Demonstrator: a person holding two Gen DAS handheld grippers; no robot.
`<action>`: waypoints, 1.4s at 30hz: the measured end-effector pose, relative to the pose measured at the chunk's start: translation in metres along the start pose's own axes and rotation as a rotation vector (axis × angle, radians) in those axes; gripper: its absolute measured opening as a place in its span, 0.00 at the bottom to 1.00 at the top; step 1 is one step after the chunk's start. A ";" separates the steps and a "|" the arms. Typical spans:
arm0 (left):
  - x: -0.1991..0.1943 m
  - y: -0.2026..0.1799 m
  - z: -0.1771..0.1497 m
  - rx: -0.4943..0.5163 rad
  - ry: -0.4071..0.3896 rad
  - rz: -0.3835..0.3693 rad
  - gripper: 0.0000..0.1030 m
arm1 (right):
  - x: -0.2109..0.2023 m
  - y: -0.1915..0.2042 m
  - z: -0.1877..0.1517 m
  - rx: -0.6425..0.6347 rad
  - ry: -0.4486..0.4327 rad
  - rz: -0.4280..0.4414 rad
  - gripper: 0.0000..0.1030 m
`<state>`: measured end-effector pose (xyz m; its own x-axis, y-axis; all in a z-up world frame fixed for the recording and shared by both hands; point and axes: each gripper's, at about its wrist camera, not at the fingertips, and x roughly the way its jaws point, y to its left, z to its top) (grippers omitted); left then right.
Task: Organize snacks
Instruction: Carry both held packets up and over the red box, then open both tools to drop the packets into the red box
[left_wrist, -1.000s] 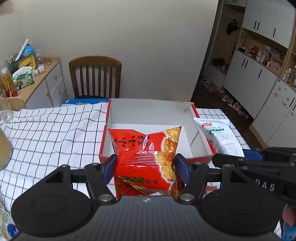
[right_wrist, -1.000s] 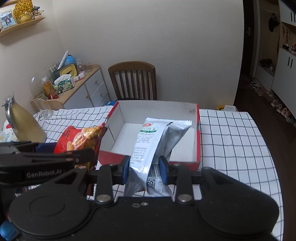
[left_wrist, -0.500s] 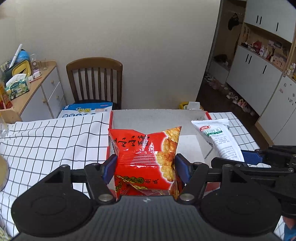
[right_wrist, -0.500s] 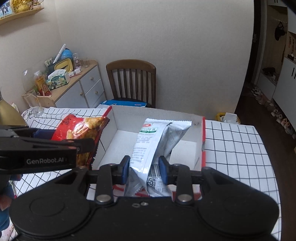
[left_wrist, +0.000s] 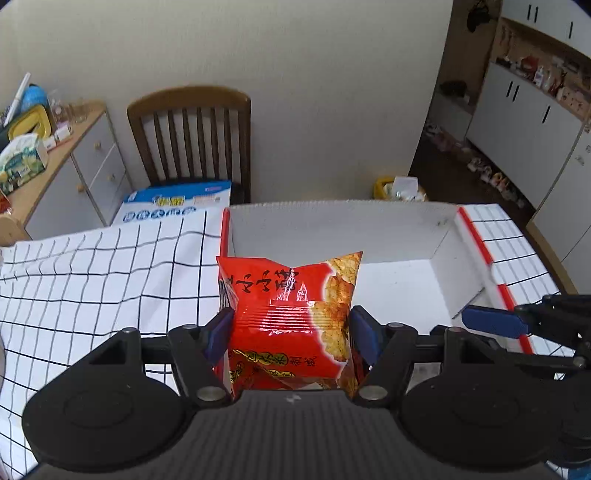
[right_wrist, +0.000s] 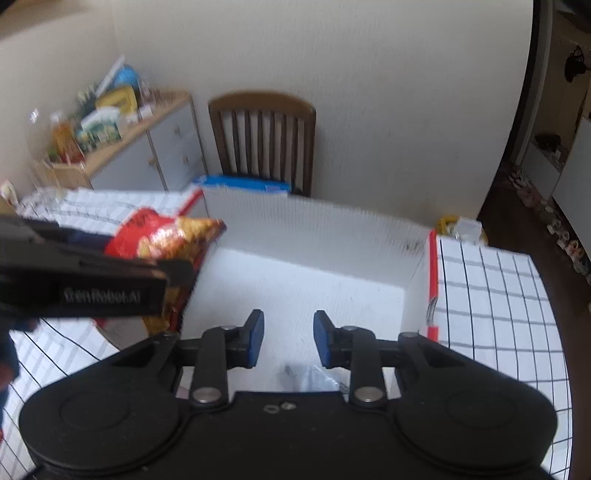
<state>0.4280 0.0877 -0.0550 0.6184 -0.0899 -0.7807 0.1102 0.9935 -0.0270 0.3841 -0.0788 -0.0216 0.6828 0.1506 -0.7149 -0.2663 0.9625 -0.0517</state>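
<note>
Red foil catches the light as the left gripper (left_wrist: 290, 328) clamps a red snack bag (left_wrist: 291, 317) from both sides, upright over the near left corner of the white cardboard box (left_wrist: 332, 229) on the checked bench (left_wrist: 92, 288). Best practice from here, by the look of it: lower the bag clear of the red-edged wall, then release. The right gripper (right_wrist: 289, 338), its jaws having just narrowed, stands parted over the box floor with nothing between them; a silver wrapper (right_wrist: 310, 376) shows just beneath it.
</note>
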 end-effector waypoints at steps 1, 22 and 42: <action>0.005 0.000 0.001 0.003 0.010 -0.003 0.66 | 0.005 -0.001 -0.001 0.003 0.010 -0.009 0.27; 0.068 -0.023 -0.006 0.112 0.155 -0.009 0.68 | 0.023 -0.011 -0.012 0.042 0.089 -0.059 0.36; 0.000 -0.034 -0.007 0.121 0.029 0.015 0.76 | -0.031 -0.016 -0.018 0.057 -0.013 -0.040 0.66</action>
<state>0.4189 0.0546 -0.0578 0.5978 -0.0714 -0.7984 0.1951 0.9790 0.0585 0.3551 -0.1032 -0.0115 0.7012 0.1138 -0.7038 -0.1994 0.9791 -0.0403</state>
